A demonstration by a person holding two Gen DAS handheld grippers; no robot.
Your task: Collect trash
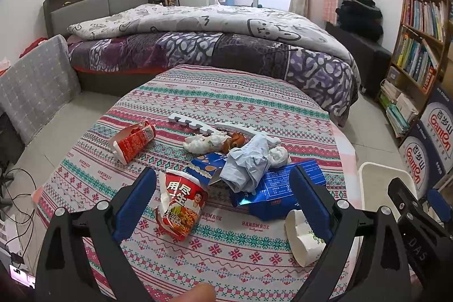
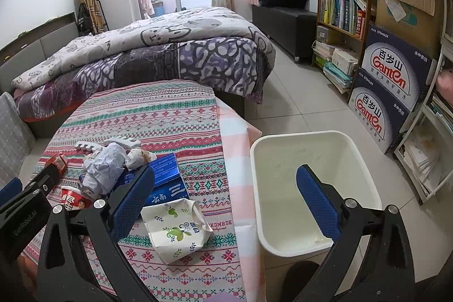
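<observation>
Trash lies on a patterned tablecloth (image 1: 226, 101): a crushed red noodle cup (image 1: 181, 205), a red carton (image 1: 133, 140), a blue box (image 1: 280, 188), crumpled blue-grey paper (image 1: 249, 163), white wrappers (image 1: 203, 142) and a white paper cup (image 1: 304, 238). My left gripper (image 1: 223, 200) is open above the noodle cup, empty. My right gripper (image 2: 226, 203) is open and empty, between the paper cup (image 2: 175, 228) and the white trash bin (image 2: 314, 191) beside the table.
A bed (image 1: 198, 41) stands behind the table. A bookshelf (image 2: 342, 4) and stacked water cartons (image 2: 390, 92) line the right wall. Cables (image 1: 17, 188) lie on the floor at left. White foam strips (image 1: 192, 122) lie on the table.
</observation>
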